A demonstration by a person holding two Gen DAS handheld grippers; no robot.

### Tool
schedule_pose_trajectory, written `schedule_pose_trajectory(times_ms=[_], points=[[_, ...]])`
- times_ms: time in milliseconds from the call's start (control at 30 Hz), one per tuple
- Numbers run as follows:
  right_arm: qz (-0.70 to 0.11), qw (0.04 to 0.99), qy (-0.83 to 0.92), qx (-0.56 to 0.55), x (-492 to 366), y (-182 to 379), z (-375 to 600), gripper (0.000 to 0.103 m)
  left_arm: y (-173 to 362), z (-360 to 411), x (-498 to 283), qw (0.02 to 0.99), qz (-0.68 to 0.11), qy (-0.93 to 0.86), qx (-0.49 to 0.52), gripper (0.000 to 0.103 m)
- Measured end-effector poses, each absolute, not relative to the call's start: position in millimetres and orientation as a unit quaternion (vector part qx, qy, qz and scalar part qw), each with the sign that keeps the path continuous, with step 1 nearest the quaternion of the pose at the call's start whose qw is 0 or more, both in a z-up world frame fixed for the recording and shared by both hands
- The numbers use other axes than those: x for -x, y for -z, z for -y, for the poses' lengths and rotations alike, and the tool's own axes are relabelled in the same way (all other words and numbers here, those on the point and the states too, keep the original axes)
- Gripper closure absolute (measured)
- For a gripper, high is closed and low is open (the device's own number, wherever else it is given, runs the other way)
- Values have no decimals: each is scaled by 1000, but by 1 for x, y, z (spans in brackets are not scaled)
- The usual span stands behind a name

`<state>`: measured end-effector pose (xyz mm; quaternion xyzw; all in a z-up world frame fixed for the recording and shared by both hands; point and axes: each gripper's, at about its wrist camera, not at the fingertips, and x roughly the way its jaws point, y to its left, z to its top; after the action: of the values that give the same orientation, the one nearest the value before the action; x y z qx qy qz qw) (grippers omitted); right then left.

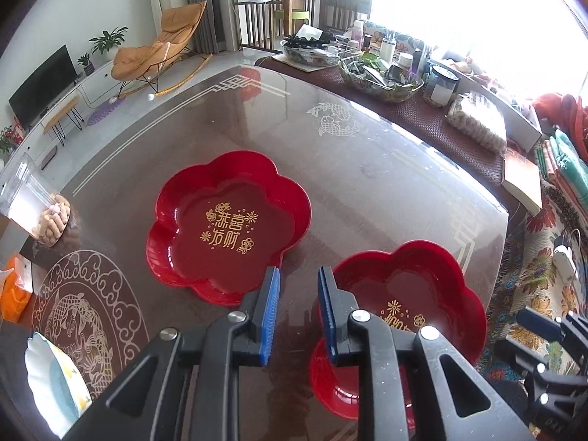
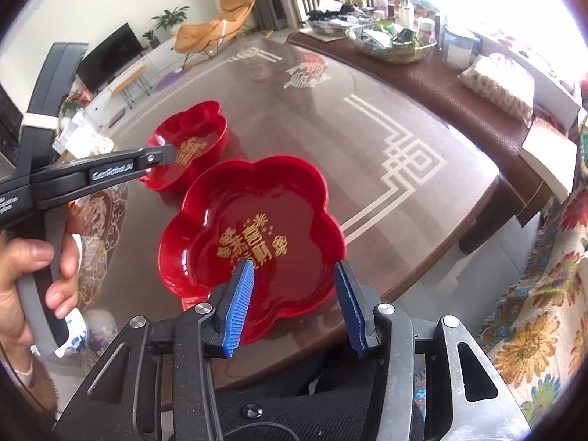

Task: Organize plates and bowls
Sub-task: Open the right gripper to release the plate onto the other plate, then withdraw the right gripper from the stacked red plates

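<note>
apparently two glossy red flower-shaped plates [image 1: 228, 224] [image 2: 253, 239] rest on glass table [image 1: 367, 169].

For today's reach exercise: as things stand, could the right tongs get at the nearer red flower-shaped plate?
Probably yes. The right tongs stand open just over the near rim of the nearer red plate, with nothing between them and it. The left tongs hang over the farther red plate, off to the side.

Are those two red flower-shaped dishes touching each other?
Apart. The left wrist view shows bare table between the far red dish and the near red dish.
</note>
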<state>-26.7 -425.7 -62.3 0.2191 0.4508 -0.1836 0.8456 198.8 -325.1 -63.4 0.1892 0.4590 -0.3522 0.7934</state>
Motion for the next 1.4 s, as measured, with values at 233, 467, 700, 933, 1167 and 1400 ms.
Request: schedule_pose_trajectory(times_ms=[233, 467, 700, 933, 1167, 1400], points=[[-412, 869, 186, -202, 34, 25, 407, 41, 35, 240, -156, 806, -440, 383, -102, 81], [-367, 887, 213, -185, 52, 1, 354, 32, 31, 149, -83, 887, -365, 277, -48, 10], [-381, 876, 229, -186, 58, 15, 325, 32, 28, 112, -63, 898, -363, 244, -39, 6], [-372, 888, 241, -124, 59, 13, 305, 32, 37, 114, -61, 894, -381, 230, -50, 5], [-353, 890, 274, -84, 61, 8, 306, 32, 47, 116, -62, 897, -376, 229, -44, 5], [-371, 878, 294, -68, 52, 16, 314, 32, 62, 128, -64, 884, -399, 224, -91, 5]])
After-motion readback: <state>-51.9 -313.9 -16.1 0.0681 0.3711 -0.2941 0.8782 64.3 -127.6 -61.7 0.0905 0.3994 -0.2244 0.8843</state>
